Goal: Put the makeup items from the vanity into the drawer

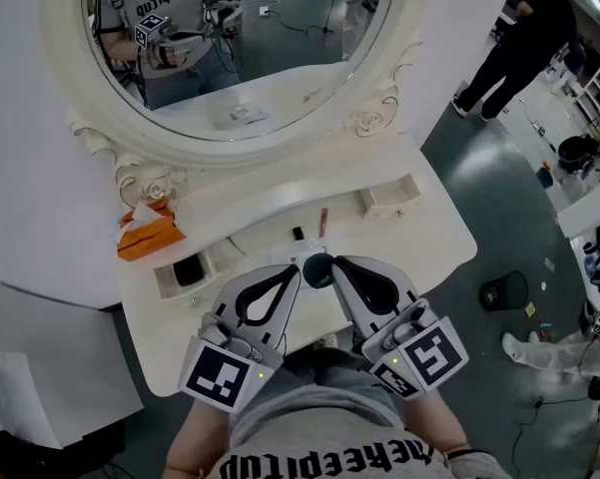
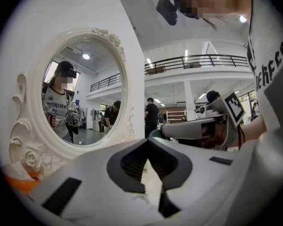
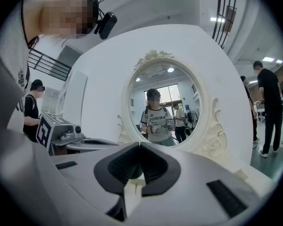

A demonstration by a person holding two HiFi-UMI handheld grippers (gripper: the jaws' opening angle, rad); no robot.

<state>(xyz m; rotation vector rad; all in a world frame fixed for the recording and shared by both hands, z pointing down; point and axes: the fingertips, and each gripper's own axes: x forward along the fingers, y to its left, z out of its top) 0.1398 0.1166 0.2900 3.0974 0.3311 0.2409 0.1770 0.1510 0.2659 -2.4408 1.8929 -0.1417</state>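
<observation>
On the white vanity top (image 1: 434,238) lie a slim pink tube (image 1: 322,221) and a small black item (image 1: 298,234). A dark green round item (image 1: 316,271) sits just in front of them, between the tips of both grippers. My left gripper (image 1: 298,266) (image 2: 148,141) and right gripper (image 1: 335,260) (image 3: 139,144) point at it from the front edge, both shut with nothing between the jaws. Whether either tip touches the green item I cannot tell. A small open drawer (image 1: 165,283) at the left holds a black item (image 1: 187,270).
A second small drawer (image 1: 391,200) stands open at the right. An orange packet (image 1: 148,233) lies at the vanity's left under the oval mirror (image 1: 369,118). Beyond the right edge is grey floor with a dark round object (image 1: 503,290) and a person (image 1: 519,43) standing.
</observation>
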